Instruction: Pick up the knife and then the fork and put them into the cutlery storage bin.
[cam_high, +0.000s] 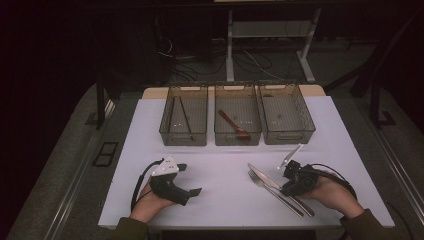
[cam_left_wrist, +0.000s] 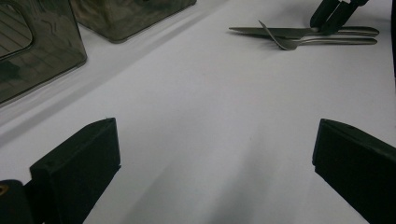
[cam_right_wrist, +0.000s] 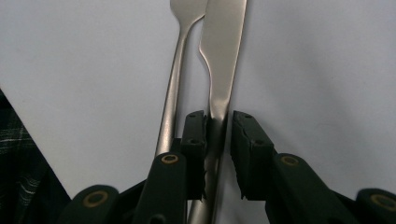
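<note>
Between the right gripper's pads: the knife (cam_right_wrist: 219, 93) handle runs up through the narrow gap, its blade pointing away along the table.
Right gripper (cam_right_wrist: 218, 140): jaws nearly together around the knife handle; one pad sits against the handle, a thin sliver of gap shows at the other, so a firm clamp cannot be told.
Knife on the table: in the high view the knife (cam_high: 272, 181) lies flat on the white table (cam_high: 220, 200), slanting from the right gripper (cam_high: 292, 185) toward the table's middle.
Fork (cam_right_wrist: 175, 84): lies just beside the knife, outside the jaws, its stem brushing the outer face of one jaw; in the high view the fork (cam_high: 270, 189) runs parallel on the person's side of the knife.
In the way: the fork crowds one jaw; nothing else is near the grip.
Farther off: three clear bins stand in a row at the table's far side; the middle bin (cam_high: 238, 134) holds a wooden spoon (cam_high: 234, 125), the left bin (cam_high: 184, 131) a pair of chopsticks (cam_high: 184, 115).
Left gripper (cam_high: 186, 180): rests in the left hand well apart from the cutlery, jaws spread wide over bare table, holding nothing.
</note>
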